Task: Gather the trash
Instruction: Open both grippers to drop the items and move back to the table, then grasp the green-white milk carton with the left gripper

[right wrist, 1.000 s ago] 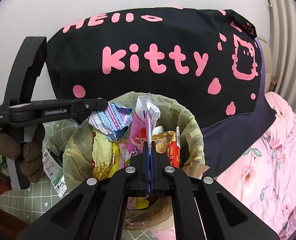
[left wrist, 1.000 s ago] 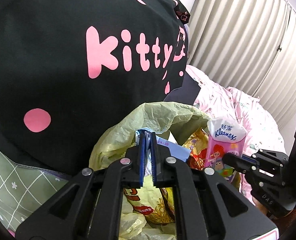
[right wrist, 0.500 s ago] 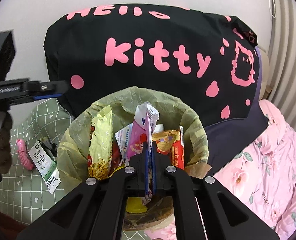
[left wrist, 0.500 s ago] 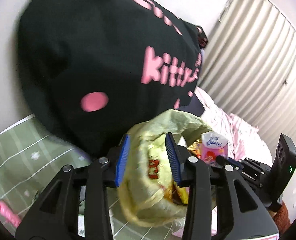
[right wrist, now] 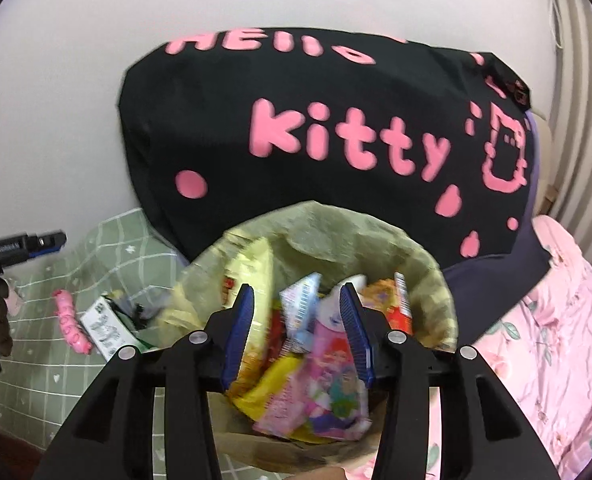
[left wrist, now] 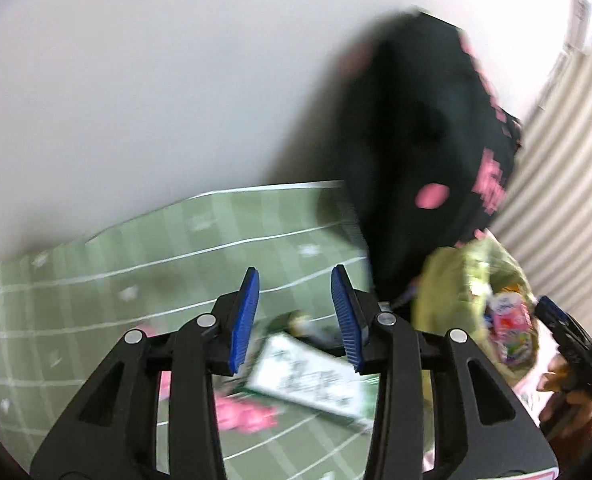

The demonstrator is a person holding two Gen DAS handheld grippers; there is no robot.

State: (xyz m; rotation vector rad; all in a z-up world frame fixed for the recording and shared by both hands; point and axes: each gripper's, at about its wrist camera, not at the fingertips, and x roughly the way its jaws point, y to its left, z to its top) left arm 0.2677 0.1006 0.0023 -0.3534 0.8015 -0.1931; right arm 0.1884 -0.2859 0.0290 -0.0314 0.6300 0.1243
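- The right gripper (right wrist: 299, 330) is spread wide with nothing between its fingers, above the trash bag (right wrist: 376, 236).
- The pink tissue pack (right wrist: 328, 376) lies in that bag among wrappers.
- The left gripper (left wrist: 295, 318) is spread too, over a white packet (left wrist: 312, 376) and a pink wrapper (left wrist: 244, 414) on the green sheet (left wrist: 96, 280).
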